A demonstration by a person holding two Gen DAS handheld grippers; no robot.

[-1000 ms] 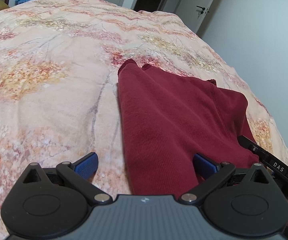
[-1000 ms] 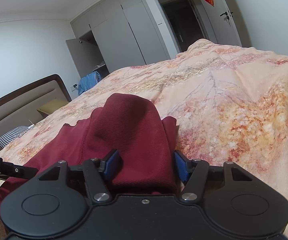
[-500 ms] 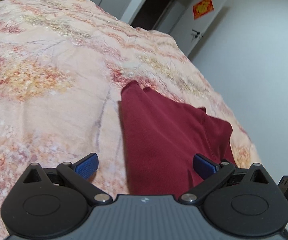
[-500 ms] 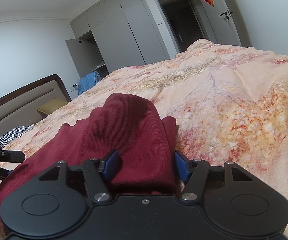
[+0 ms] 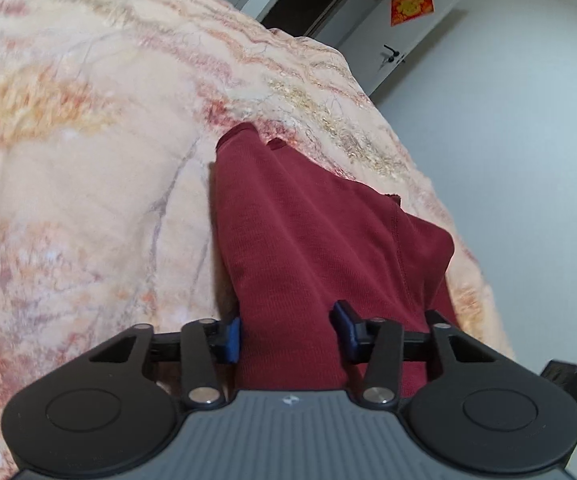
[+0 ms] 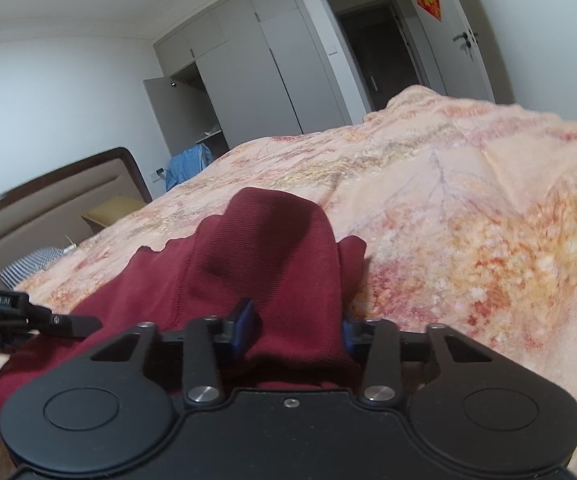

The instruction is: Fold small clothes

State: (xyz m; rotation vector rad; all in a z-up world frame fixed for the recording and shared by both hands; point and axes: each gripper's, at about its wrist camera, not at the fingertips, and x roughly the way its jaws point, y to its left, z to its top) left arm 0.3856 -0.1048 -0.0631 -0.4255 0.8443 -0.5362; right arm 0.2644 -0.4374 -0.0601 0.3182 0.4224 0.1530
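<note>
Garment is lying on the bed, bunched between both closing grippers. Left gripper and right gripper are being squeezed onto cloth; quilt may be getting pinched too, or only one layer caught, spoiling the fold.

Dark red knit garment, partly folded w/ raised hump, lies on floral bedspread.
</note>
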